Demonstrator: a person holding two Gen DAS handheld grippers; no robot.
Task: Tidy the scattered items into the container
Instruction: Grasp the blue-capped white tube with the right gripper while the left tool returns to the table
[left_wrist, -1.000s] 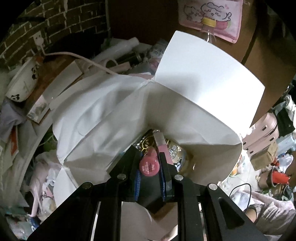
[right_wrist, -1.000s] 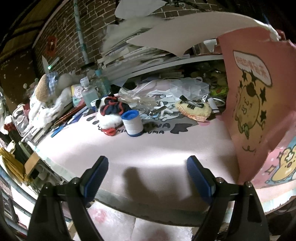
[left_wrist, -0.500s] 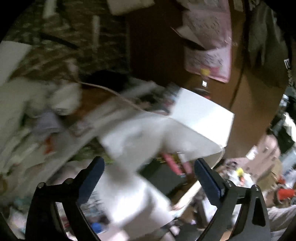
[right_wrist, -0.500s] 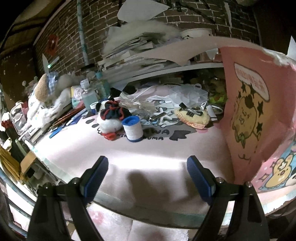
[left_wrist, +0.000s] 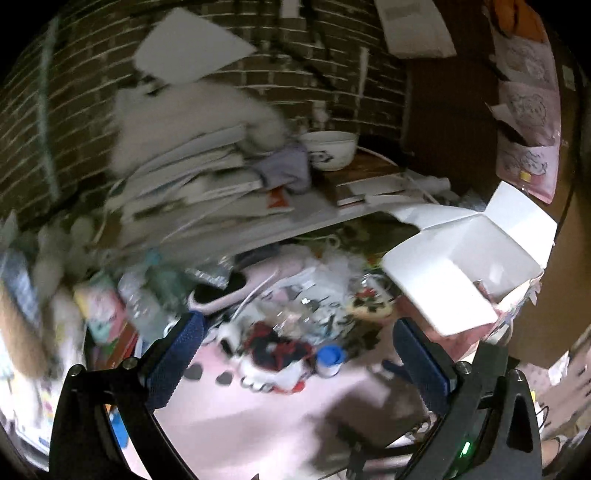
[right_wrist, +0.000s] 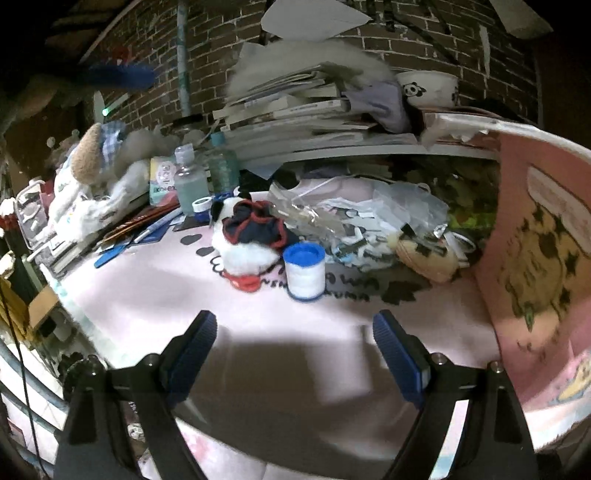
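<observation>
A pink mat (right_wrist: 258, 332) is covering the table, with a pink-sided box (right_wrist: 535, 258) standing open at its right edge. A plush (right_wrist: 247, 236) and a blue-capped spool (right_wrist: 304, 273) are sitting mid-mat, touching. The left gripper (left_wrist: 299, 354) and right gripper (right_wrist: 295, 347) are both hovering with jaws wide apart, holding nothing.

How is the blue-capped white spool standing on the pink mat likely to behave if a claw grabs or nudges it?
The spool stands upright on a flat end, so it probably sits stable until knocked. Its round sides suggest it would roll if tipped onto the pink mat. It looks rigid and small, likely light, and fits easily within the right claw, whose open jaws stand wider than it.
</observation>
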